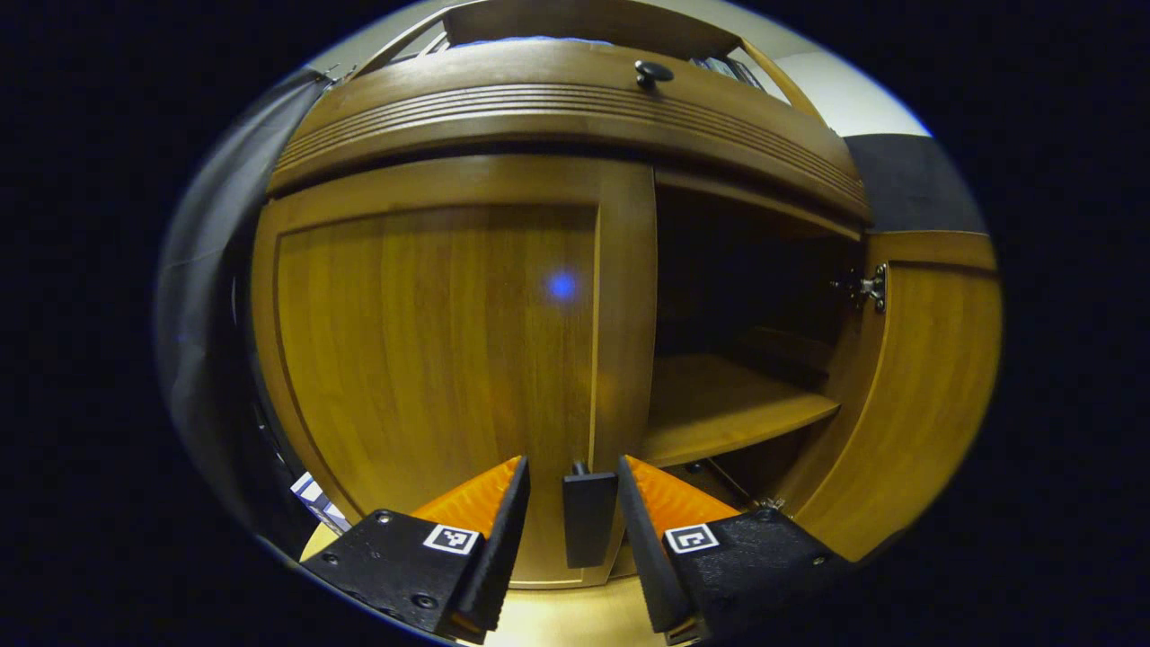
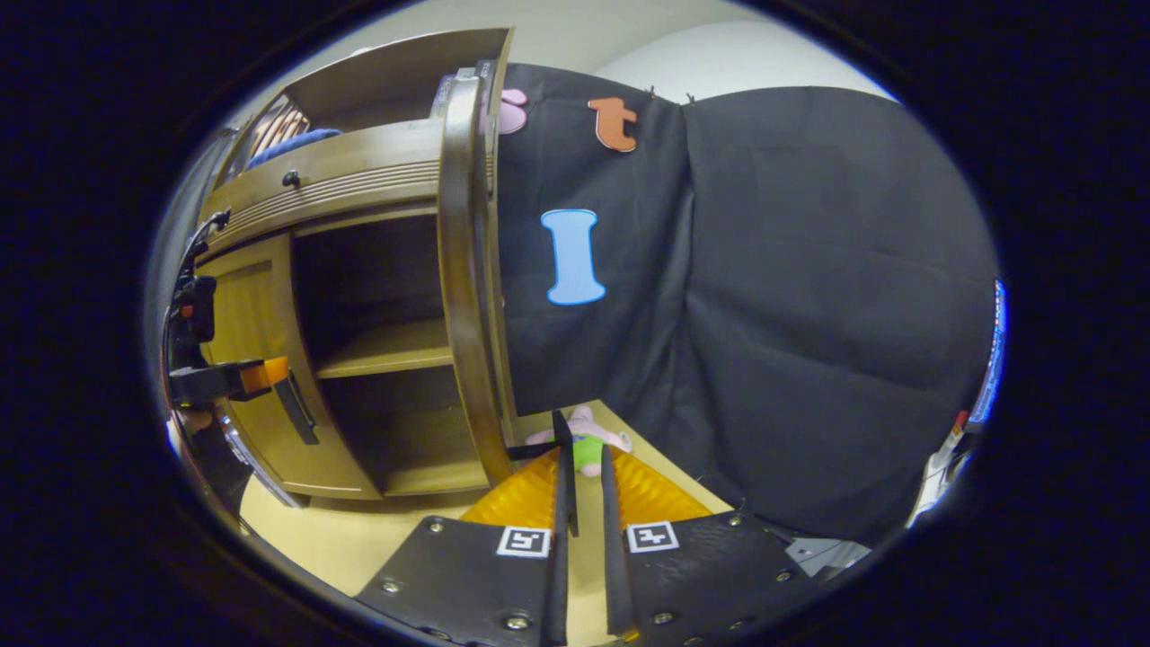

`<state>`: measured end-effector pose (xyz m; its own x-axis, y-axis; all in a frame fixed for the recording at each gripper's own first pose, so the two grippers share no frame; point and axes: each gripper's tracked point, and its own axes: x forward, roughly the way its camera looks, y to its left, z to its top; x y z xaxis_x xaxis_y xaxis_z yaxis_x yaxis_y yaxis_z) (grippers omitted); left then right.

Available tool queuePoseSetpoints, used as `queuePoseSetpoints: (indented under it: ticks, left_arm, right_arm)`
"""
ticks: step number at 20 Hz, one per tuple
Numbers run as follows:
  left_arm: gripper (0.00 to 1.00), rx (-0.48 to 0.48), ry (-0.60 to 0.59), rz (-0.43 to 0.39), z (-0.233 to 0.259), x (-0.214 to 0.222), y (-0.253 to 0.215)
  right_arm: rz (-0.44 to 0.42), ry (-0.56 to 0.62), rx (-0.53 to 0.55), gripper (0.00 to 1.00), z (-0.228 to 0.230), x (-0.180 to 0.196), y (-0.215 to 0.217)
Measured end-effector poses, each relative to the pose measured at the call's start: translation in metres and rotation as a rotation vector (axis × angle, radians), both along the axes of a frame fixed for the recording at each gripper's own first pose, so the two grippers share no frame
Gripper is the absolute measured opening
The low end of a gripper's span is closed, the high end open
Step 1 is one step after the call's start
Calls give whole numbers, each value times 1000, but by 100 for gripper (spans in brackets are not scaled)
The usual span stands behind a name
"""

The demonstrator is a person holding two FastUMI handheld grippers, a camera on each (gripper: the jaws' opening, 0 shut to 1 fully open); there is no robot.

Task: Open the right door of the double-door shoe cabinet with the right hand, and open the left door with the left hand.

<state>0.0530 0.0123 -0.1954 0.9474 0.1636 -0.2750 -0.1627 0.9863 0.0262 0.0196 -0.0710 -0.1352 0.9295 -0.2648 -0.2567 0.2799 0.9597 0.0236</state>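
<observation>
Left claw wide around handle; right claw narrow; pale tabletop.

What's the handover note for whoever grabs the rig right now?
Left gripper: open, fingers either side of the left handle, not pressing on it.
Right gripper: fingers close together at the right handle; grip unclear.
Left door: closed.
Right door: swung open, shelf exposed.
Done: right door.
Left to do: close on the left handle and pull the left door open.
</observation>
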Motion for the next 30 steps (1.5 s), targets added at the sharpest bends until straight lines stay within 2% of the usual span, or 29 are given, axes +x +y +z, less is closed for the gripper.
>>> queuePoseSetpoints:
  ticks: [2, 5, 7, 11, 12, 16, 19, 21, 22, 28, 29, 30]
  left_arm:
    - [49, -9, 16, -5, -4, 0, -3]
    - [43, -10, 18, -5, 0, 2, -5]
    - [35, -11, 13, -1, 3, 0, -7]
    - [33, -25, -1, -8, 0, 3, -9]
    - [29, -26, 2, -12, -1, 2, -9]
    - [32, -46, 2, -20, -2, -1, -11]
    - [27, -53, 0, -31, -2, -1, -14]
    - [32, -58, -1, -36, -3, 0, -14]
    - [30, -61, -1, -38, -4, 0, -14]
    - [30, -82, -4, -53, 3, -2, -16]
    - [32, -85, -3, -56, 3, -2, -16]
    - [30, -88, -2, -58, 4, -3, -16]
  right_arm:
    - [-25, -13, 1, 17, 5, -6, -10]
    - [-59, -34, 15, 17, 10, -17, -25]
    - [-67, -49, 36, 17, 14, -23, -26]
    - [-71, -67, 33, 17, 20, -35, -25]
    - [-69, -69, 32, 17, 20, -38, -23]
    - [-56, -76, 28, 17, 24, -47, -15]
    - [-45, -75, 31, 17, 24, -53, -9]
    - [-40, -74, 34, 17, 24, -58, -5]
    - [-38, -74, 36, 17, 23, -60, -4]
    - [-9, -68, 37, 17, 22, -64, 10]
    - [-2, -67, 39, 17, 22, -63, 13]
    - [7, -64, 40, 17, 21, -62, 17]
